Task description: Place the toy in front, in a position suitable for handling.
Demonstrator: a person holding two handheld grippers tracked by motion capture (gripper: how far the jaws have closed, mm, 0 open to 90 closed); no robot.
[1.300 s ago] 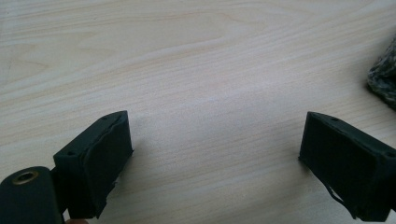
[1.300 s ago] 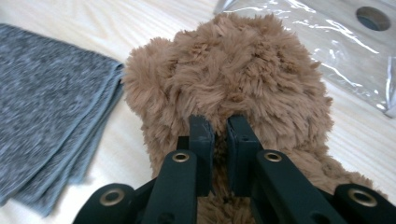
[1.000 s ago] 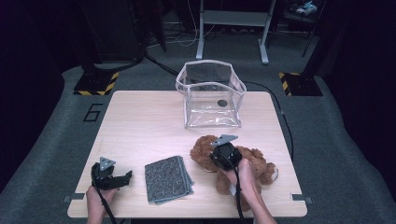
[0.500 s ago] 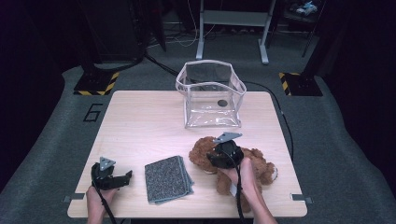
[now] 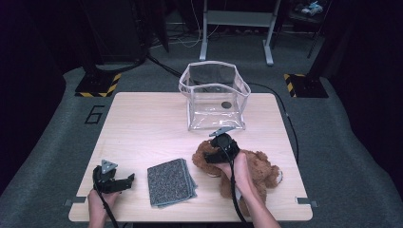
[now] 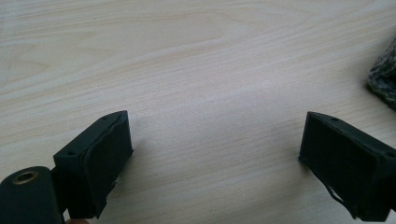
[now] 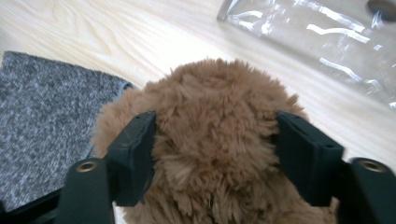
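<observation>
A brown teddy bear [image 5: 259,168] lies on the table's right front part. My right gripper [image 5: 215,156] is at its left end; in the right gripper view the jaws press into the fur of the bear [image 7: 215,116] from both sides, so my right gripper [image 7: 215,135] is shut on it. A folded grey cloth [image 5: 171,183] lies left of the bear, and the cloth [image 7: 42,116] touches the bear's fur. My left gripper [image 5: 126,182] rests near the front left edge, open, its jaws wide apart over bare wood [image 6: 215,144].
A clear soft-walled container [image 5: 214,97] stands at the back middle of the wooden table [image 5: 142,128], with a small dark round thing [image 5: 226,105] on its bottom. Its wall [image 7: 322,42] lies just beyond the bear. The cloth's corner [image 6: 385,74] sits right of the left jaws.
My right gripper has shifted a little left and forward along the bear. The left gripper, cloth and container have stayed put.
</observation>
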